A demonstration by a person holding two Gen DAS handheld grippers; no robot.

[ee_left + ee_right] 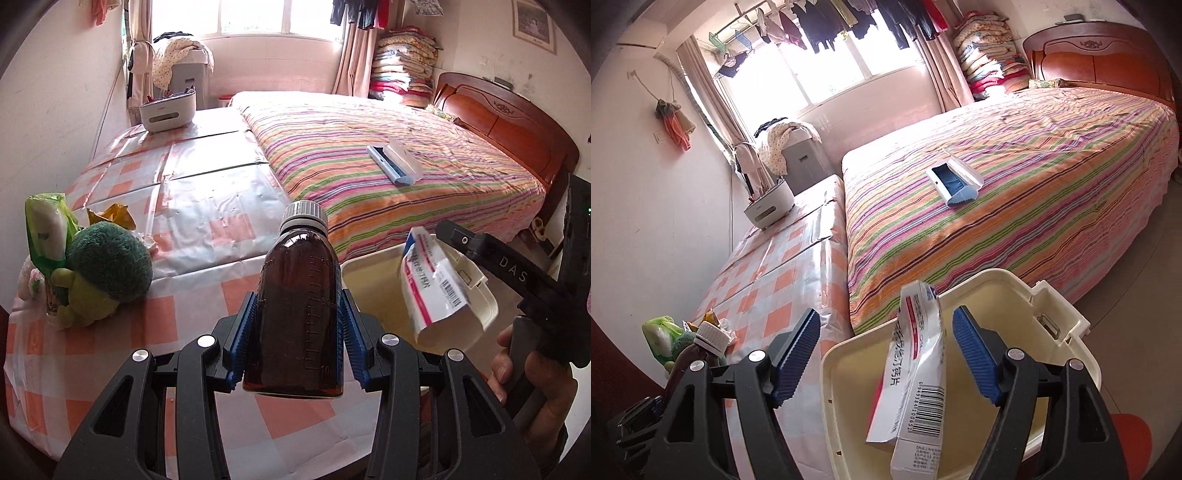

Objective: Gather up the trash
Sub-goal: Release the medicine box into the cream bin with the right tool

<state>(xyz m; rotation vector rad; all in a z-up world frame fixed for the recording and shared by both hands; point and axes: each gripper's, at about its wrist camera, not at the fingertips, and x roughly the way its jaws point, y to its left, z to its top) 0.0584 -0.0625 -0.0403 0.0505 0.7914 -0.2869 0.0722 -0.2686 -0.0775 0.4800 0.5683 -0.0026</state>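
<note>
Left gripper (297,325) clamps the brown bottle (300,314) upright beside the bin (960,295), ready for disposal. Right gripper (886,354) stands open above the bin; the box (916,373) between its pads is apparently released.

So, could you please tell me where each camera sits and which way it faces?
Left wrist: behind the left tool, shut on a brown bottle, facing the bed; the right hand shows.
Right wrist: behind the open right tool, above the cream bin, a medicine box between its fingers.
Shared: bottle, box, bin, bed.
</note>
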